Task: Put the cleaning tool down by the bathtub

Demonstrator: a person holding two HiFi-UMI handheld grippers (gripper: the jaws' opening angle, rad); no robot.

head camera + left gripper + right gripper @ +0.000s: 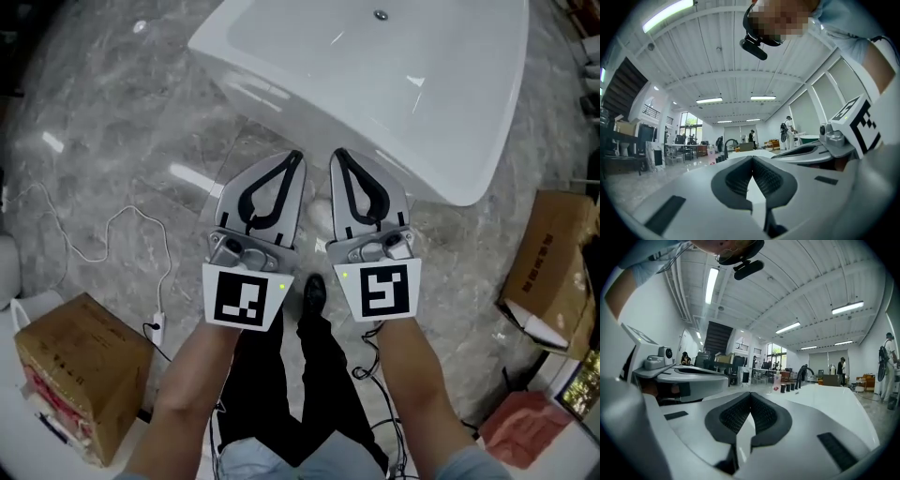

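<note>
The white bathtub stands on the grey marble floor ahead of me. Both grippers are held side by side just short of its near edge, jaws pointing toward it. My left gripper is shut, its dark pads meeting at the tip with nothing between them. My right gripper is also shut and empty. In the right gripper view the tub's white rim stretches away beyond the jaws. No cleaning tool shows in any view.
A cardboard box sits at the lower left, with a white cable looping on the floor beside it. Another box and a red bag lie at the right. My dark trouser legs and shoe are below the grippers.
</note>
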